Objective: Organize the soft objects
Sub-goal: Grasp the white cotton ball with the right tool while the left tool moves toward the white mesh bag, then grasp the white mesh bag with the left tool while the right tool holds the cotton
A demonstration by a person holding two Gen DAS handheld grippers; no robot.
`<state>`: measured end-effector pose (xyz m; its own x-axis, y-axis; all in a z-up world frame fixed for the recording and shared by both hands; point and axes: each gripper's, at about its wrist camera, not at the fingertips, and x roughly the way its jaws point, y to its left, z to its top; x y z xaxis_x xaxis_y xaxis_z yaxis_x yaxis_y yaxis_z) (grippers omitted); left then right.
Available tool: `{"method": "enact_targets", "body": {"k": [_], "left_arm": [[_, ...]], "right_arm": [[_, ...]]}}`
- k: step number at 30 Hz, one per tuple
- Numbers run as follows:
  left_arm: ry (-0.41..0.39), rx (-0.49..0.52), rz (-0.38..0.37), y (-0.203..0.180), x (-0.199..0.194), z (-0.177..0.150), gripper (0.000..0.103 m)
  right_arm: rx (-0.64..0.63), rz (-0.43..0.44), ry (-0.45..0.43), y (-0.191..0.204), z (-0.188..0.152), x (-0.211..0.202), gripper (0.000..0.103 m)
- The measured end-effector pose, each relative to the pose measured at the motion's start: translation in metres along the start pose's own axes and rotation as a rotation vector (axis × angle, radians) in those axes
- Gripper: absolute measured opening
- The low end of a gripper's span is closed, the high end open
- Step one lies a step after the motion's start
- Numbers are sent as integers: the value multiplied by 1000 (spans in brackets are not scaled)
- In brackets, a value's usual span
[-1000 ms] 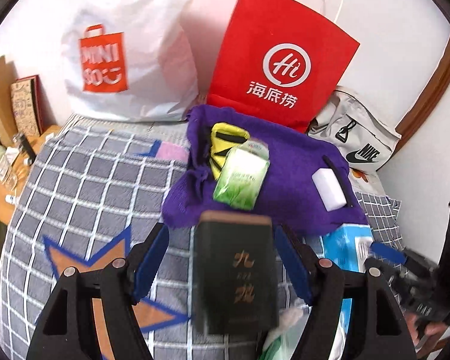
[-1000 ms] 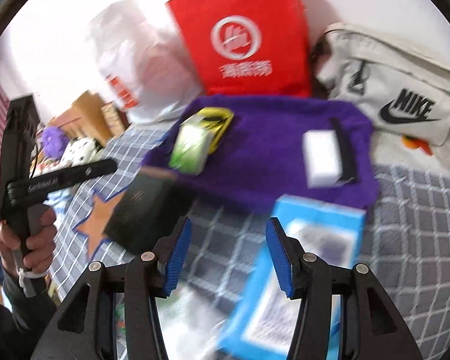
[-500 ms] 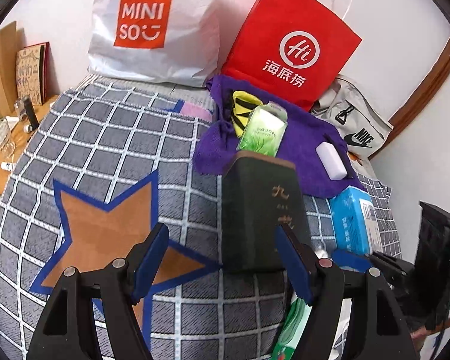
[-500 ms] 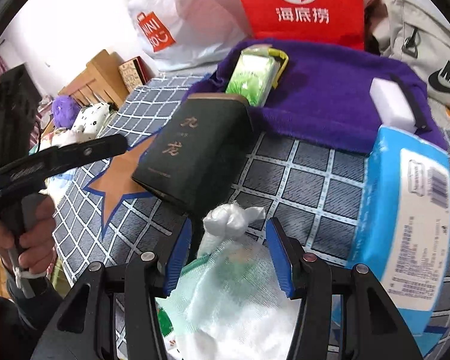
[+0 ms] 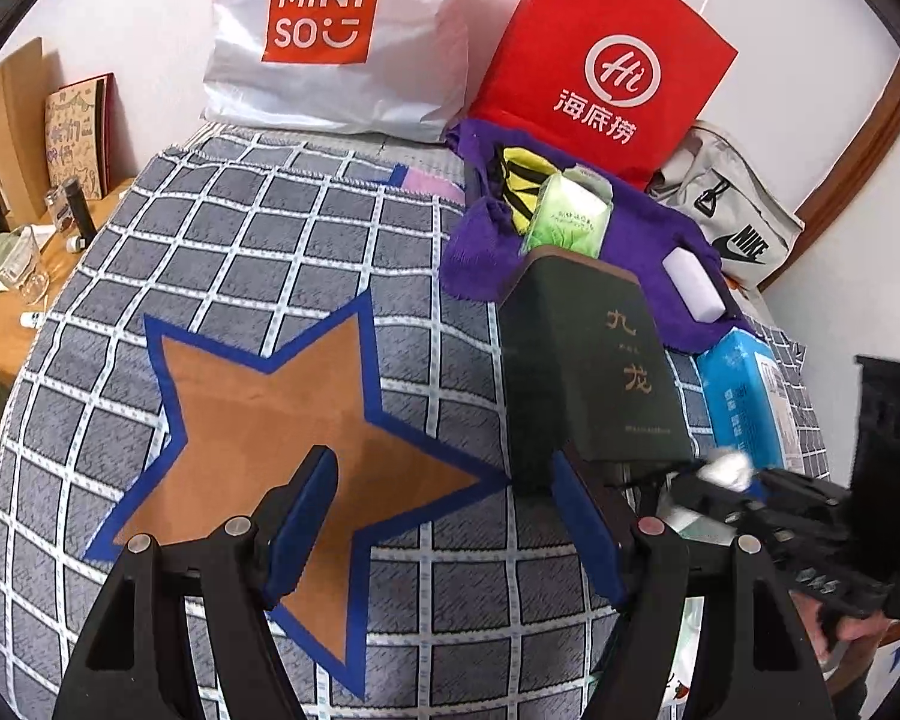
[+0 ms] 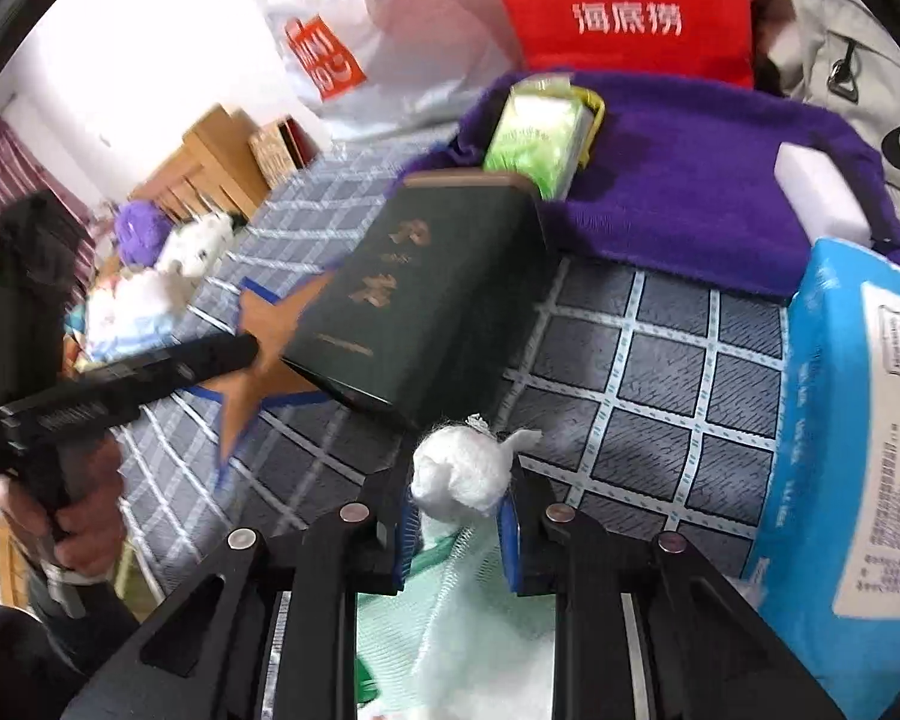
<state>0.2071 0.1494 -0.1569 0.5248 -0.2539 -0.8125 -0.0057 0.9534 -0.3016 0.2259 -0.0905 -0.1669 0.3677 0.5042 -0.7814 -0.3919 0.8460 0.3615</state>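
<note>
My right gripper (image 6: 457, 525) is shut on the knotted white top of a pale green mesh bag (image 6: 459, 471), which hangs below the jaws. My left gripper (image 5: 444, 516) is open and empty over the orange star on the checked cover. A dark green box (image 5: 594, 366) lies just right of it; it also shows in the right wrist view (image 6: 426, 294). On the purple towel (image 5: 648, 222) lie a green tissue pack (image 5: 567, 216), a yellow-black item (image 5: 519, 174) and a white sponge (image 5: 693, 285). A blue tissue pack (image 6: 858, 438) lies at the right.
A white MINISO bag (image 5: 330, 42), a red paper bag (image 5: 600, 66) and a grey Nike bag (image 5: 732, 210) stand along the wall. A wooden side table (image 5: 12, 276) with glasses is at the left. Plush toys (image 6: 168, 240) lie beyond the bed.
My left gripper let go of the dark green box and drew back to the left. My right gripper moved down over the mesh bag's white knot and closed on it.
</note>
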Motion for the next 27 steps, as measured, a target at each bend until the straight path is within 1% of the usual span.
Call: {"method": "enact_targets", "body": {"k": [7,15,21,24,27], "left_arm": [[13,19,22,-13,-9,-17,72],[21,71,25,-40,-18,-39,72],[36,112,25,-59,-20,-55,72],[37,128,20,-66,-21,-62,72],[43,137,17,-74,-20,-68,72]], "right_arm": [[-1,17,-100,5,-4,-40,23],[12,-4,-203,2,-26,-93,23],[33,-5,-258,-5,-48,-119,23],[55,-8,-272,-12,-58,-127,25],[90,30,-283,-17,-64,-128,25]]}}
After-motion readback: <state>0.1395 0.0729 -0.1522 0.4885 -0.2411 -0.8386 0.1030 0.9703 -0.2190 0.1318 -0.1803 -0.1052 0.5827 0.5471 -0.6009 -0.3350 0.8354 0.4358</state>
